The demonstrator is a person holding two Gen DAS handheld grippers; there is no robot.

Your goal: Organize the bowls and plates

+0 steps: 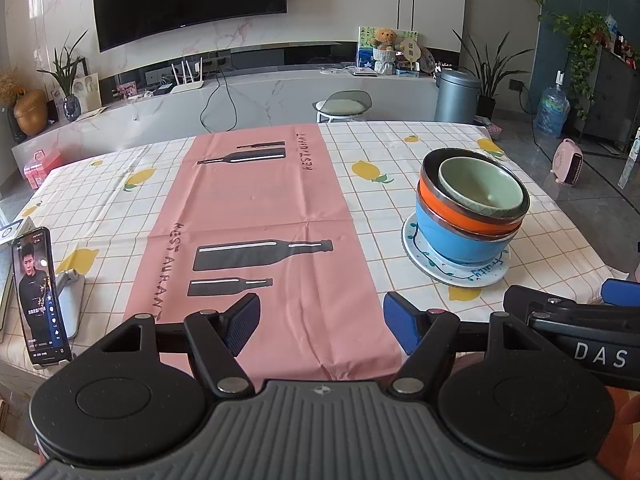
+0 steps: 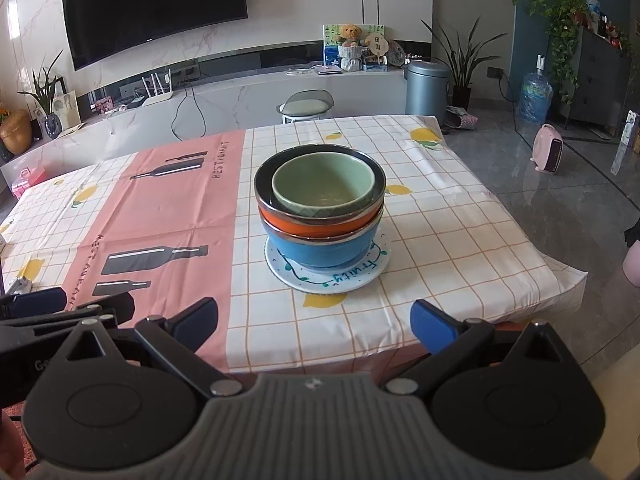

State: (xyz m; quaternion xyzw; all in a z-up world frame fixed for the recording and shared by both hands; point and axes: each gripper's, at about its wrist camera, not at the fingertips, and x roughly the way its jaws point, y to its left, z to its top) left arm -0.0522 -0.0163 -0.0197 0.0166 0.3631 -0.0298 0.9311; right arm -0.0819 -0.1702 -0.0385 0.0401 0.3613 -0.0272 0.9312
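Plate (image 2: 362, 276) lettered "fruity", pink runner (image 1: 256, 216) reading "RESTAURANT", gripper (image 1: 576, 332) marked perhaps "DAS"

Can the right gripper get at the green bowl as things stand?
Probably yes. The right gripper is open, and the green bowl sits on top of the stack straight ahead with bare tablecloth between.

This is the living room of a home. A large black curved television (image 2: 156, 12) hangs on a marble-veined wall above a long white marble media console (image 2: 248, 92) carrying a white router (image 1: 186, 80), framed pictures and a brown teddy bear (image 2: 351, 36). Green potted plants (image 2: 464, 64) stand on the glossy grey floor near a blue water jug (image 2: 534, 96) and a small pink heater (image 2: 548, 154). A lemon-print checked tablecloth (image 2: 440, 232) covers the table.
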